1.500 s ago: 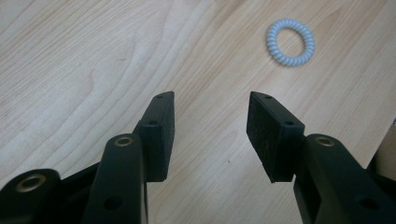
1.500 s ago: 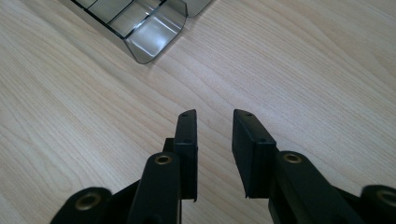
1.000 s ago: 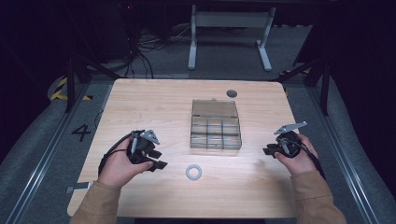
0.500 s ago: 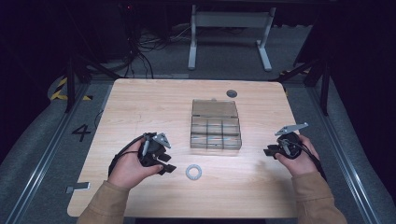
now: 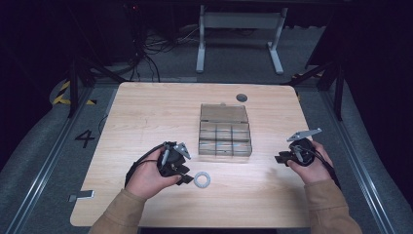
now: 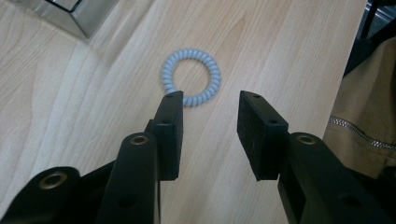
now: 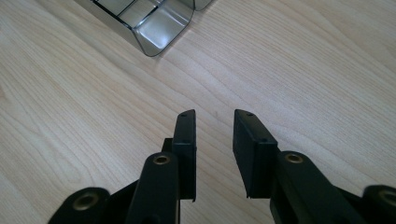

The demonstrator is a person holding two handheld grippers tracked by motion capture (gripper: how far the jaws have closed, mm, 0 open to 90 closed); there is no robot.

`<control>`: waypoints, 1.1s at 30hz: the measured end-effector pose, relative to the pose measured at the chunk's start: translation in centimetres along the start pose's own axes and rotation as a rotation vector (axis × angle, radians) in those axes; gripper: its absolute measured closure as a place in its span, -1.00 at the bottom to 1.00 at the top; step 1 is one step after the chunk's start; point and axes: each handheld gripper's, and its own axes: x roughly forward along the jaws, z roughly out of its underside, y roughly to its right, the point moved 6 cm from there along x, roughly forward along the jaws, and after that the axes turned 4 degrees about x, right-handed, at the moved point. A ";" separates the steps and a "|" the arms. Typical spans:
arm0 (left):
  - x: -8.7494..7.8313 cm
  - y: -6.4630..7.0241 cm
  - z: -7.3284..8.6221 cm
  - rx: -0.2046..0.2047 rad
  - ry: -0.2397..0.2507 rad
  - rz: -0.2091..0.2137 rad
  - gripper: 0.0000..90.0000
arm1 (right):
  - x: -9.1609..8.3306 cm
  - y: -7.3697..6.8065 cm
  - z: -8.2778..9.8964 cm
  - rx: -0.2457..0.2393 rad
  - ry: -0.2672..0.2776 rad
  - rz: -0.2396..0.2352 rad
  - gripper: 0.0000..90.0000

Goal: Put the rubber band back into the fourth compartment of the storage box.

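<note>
pale blue coil ring (image 6: pixel 191 76): we see it on the table (image 5: pixel 146 112), just ahead of the left hand-held gripper (image 6: pixel 210 105)
jaws: wide apart, holding nothing

Your tan sleeves (image 5: pixel 122 212) frame both hands, each on a black two-jaw gripper: the left gripper (image 6: pixel 210 100) with flat matte pads (image 6: pixel 254 133) and brass-ringed screw holes, the right gripper (image 7: pixel 214 116) alike, topped by a grey three-cornered plate (image 5: pixel 304 133).

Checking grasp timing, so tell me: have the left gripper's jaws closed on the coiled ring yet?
No. The left gripper is open, its jaws standing apart just short of the coiled ring, which lies flat on the table.
</note>
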 end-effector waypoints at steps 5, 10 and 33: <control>1.1 0.3 -0.5 0.010 -0.007 0.014 0.41 | 0.0 0.0 0.1 -0.001 -0.001 -0.002 0.59; 2.4 0.5 -0.8 0.028 -0.022 0.029 0.44 | 0.0 0.0 0.1 0.002 -0.001 -0.004 0.58; 6.9 0.9 -1.2 0.084 -0.096 0.037 0.55 | 0.2 -0.1 0.1 0.001 -0.004 -0.019 0.57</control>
